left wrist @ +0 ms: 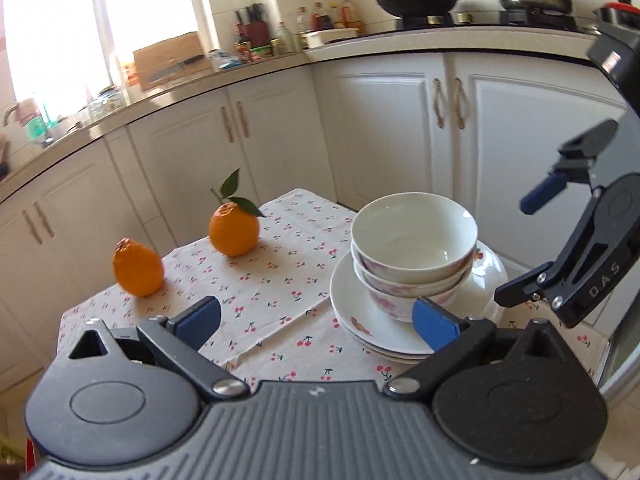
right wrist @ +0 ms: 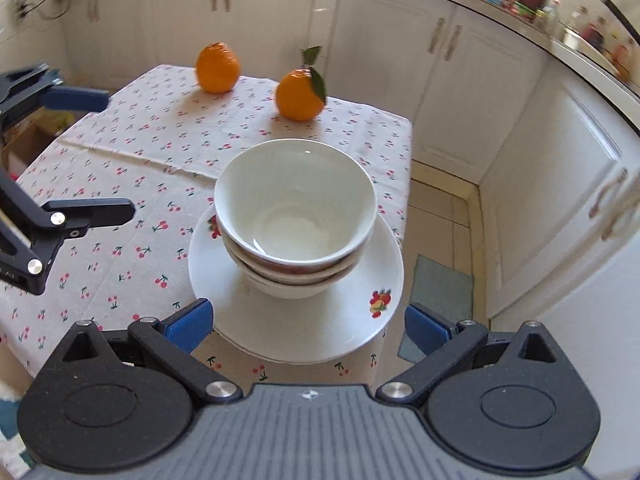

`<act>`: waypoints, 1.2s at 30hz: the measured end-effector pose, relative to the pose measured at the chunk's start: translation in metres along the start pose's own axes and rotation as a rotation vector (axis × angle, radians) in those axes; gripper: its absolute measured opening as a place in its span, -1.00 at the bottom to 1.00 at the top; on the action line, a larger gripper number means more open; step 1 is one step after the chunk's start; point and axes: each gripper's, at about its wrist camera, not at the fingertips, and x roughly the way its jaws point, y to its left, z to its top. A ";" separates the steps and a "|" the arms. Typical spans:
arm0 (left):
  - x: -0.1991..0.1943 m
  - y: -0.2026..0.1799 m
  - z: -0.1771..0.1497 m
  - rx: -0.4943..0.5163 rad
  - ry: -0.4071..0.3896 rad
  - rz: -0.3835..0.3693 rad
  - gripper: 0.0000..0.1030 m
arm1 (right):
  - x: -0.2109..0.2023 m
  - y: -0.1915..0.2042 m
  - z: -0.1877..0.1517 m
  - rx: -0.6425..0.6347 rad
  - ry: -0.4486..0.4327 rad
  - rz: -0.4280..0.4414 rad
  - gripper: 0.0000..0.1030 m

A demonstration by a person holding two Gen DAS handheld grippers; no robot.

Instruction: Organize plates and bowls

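White bowls (right wrist: 295, 216) (pink flowers outside), cherry-print tablecloth (right wrist: 132, 152), orange fruit (right wrist: 217, 67), blue gripper pads (right wrist: 188, 326)

The lower bowls (right wrist: 288, 280) sit mostly hidden inside the stack, and the countertop bottles (right wrist: 592, 32) are blurred.

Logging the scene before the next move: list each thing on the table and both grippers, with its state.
Left gripper: open, holding nothing.
Right gripper: open, holding nothing.
Bowls: three nested, upright, empty, on the plates.
Plates: stacked on the tablecloth.
Leafy orange: resting on the cloth.
Plain orange: resting on the cloth.
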 end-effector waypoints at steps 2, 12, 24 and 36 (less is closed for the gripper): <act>-0.005 -0.002 -0.009 -0.074 0.020 0.053 0.97 | -0.001 0.008 -0.010 0.067 -0.004 -0.068 1.00; -0.045 -0.010 -0.039 -0.246 0.068 0.237 0.97 | -0.031 0.049 -0.041 0.282 -0.083 -0.115 1.00; -0.060 -0.006 -0.036 -0.317 0.082 0.237 0.97 | -0.064 0.057 -0.043 0.361 -0.188 -0.134 1.00; -0.059 -0.006 -0.036 -0.345 0.085 0.251 0.97 | -0.063 0.060 -0.042 0.358 -0.197 -0.150 1.00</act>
